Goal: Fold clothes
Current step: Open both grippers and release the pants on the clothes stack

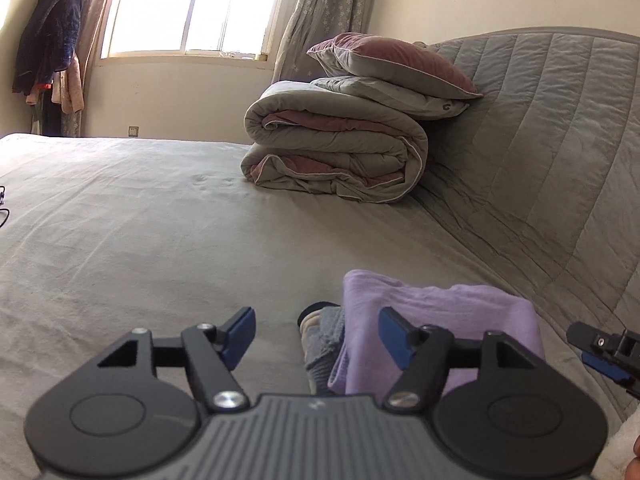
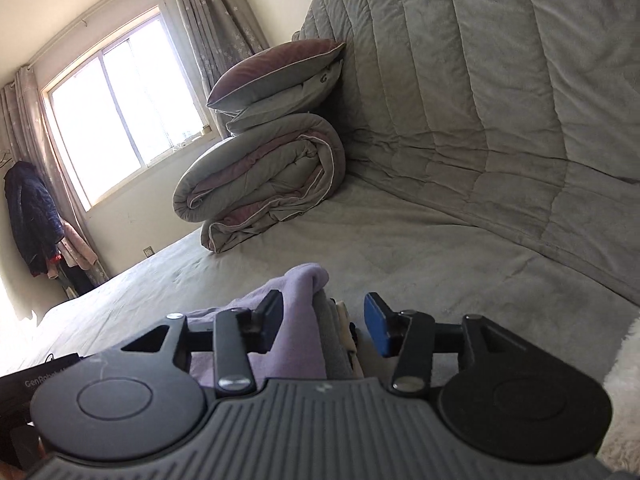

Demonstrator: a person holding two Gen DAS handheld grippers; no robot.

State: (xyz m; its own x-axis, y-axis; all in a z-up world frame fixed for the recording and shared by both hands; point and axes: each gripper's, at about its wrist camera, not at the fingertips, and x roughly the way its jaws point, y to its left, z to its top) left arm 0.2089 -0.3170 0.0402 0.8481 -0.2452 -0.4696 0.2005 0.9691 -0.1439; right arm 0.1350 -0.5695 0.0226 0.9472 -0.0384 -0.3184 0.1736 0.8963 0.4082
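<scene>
A folded lilac garment (image 1: 448,312) lies on the grey bed sheet (image 1: 140,240), on top of a stack with a grey knit piece (image 1: 326,340) and something dark and cream beneath it. My left gripper (image 1: 316,336) is open, its blue pads wide apart; the stack's left end sits between them, untouched by the left pad. My right gripper (image 2: 324,324) is open too, straddling the lilac garment (image 2: 298,312) and the grey layers (image 2: 334,344), with a gap before its right pad. In the left wrist view, the right gripper (image 1: 580,344) enters from the right edge.
A rolled grey-and-mauve duvet (image 1: 332,152) with two pillows (image 1: 392,64) on top stands at the bed's far side against the quilted headboard cover (image 1: 540,140). Jackets (image 1: 48,40) hang by the window. A black box (image 2: 36,380) lies at the left.
</scene>
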